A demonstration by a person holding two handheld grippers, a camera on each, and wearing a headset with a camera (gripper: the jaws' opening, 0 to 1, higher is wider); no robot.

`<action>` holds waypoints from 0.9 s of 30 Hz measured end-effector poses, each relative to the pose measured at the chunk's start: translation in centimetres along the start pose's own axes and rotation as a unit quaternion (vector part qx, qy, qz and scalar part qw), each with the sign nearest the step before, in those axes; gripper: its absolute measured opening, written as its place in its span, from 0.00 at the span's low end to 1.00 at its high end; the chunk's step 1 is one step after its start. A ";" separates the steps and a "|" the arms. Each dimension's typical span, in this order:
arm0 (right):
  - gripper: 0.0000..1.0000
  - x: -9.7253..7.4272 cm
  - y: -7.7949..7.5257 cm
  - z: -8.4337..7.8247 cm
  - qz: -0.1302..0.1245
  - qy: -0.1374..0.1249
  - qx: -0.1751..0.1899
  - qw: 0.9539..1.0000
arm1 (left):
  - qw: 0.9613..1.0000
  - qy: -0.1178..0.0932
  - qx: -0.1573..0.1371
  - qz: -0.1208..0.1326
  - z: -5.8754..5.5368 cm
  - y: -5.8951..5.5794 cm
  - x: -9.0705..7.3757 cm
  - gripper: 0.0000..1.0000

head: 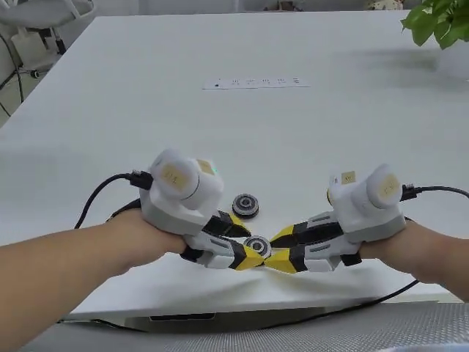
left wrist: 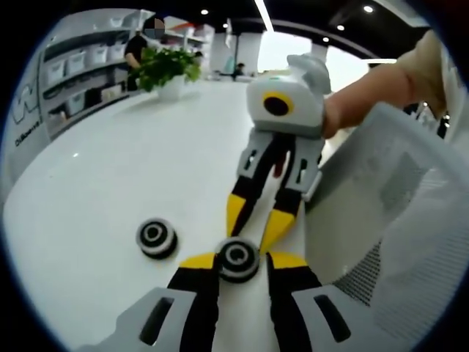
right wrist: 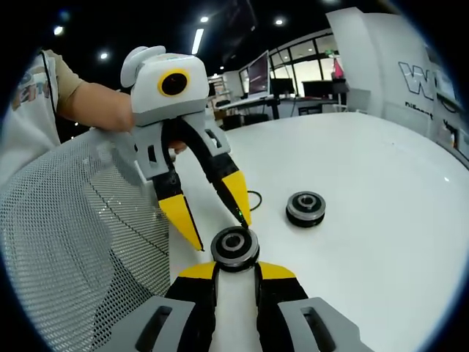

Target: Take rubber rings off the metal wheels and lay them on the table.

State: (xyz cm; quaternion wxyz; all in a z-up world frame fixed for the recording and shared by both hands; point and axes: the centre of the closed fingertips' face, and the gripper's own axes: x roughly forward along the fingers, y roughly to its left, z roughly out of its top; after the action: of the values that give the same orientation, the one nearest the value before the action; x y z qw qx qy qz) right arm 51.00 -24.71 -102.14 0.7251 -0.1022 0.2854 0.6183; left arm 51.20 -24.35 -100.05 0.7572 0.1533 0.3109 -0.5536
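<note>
White table (head: 308, 147) lies open ahead and to both sides; a loose metal wheel (head: 245, 205) lies just behind the grippers; left gripper (left wrist: 240, 261), clamping a second wheel (left wrist: 238, 257), meets right gripper (right wrist: 236, 270) tip to tip at the near edge; mesh chair back (right wrist: 80, 242) crowds that edge; potted plant (head: 438, 22) stands well apart, far right.

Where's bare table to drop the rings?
Bare: tabletop between the loose wheel and the label strip, out to both sides. Crowded: front edge, where left gripper and right gripper meet at the other wheel.
</note>
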 end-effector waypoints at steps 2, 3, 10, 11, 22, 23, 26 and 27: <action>0.16 0.0 0.0 0.0 -0.001 0.001 -0.002 1.000 | 1.000 0.002 0.005 0.001 -0.1 -0.1 0.1 0.24; 0.15 -0.1 0.0 -0.1 -0.003 0.001 -0.004 1.000 | 1.000 0.004 0.008 0.000 -0.2 -0.1 0.2 0.23; 0.14 -0.1 0.0 -0.1 -0.009 0.000 -0.004 1.000 | 0.999 0.001 0.032 0.019 -0.2 0.4 0.4 0.15; 0.14 -0.1 0.0 -0.1 -0.010 0.000 -0.005 1.000 | 0.999 0.001 0.038 0.023 -0.3 0.4 0.4 0.14; 0.13 -0.1 0.1 -0.2 -0.019 0.007 -0.002 1.000 | 0.998 -0.006 0.049 0.033 -0.2 0.4 0.5 0.14; 0.12 -0.1 0.1 -0.2 -0.020 0.007 -0.002 1.000 | 0.998 -0.007 0.048 0.033 -0.2 0.4 0.5 0.14; 0.12 -0.1 0.2 -0.2 -0.025 0.013 -0.010 1.000 | 0.998 -0.009 0.050 0.034 -0.2 0.4 0.5 0.14; 0.12 -0.1 0.2 -0.2 -0.026 0.014 -0.012 0.999 | 0.998 -0.009 0.051 0.034 -0.2 0.4 0.5 0.14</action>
State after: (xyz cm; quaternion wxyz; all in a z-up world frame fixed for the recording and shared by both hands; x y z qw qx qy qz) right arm 50.77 -24.81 -102.24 0.7358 -0.1267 0.2851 0.6011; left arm 51.59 -24.45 -100.55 0.7696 0.1970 0.2705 -0.5439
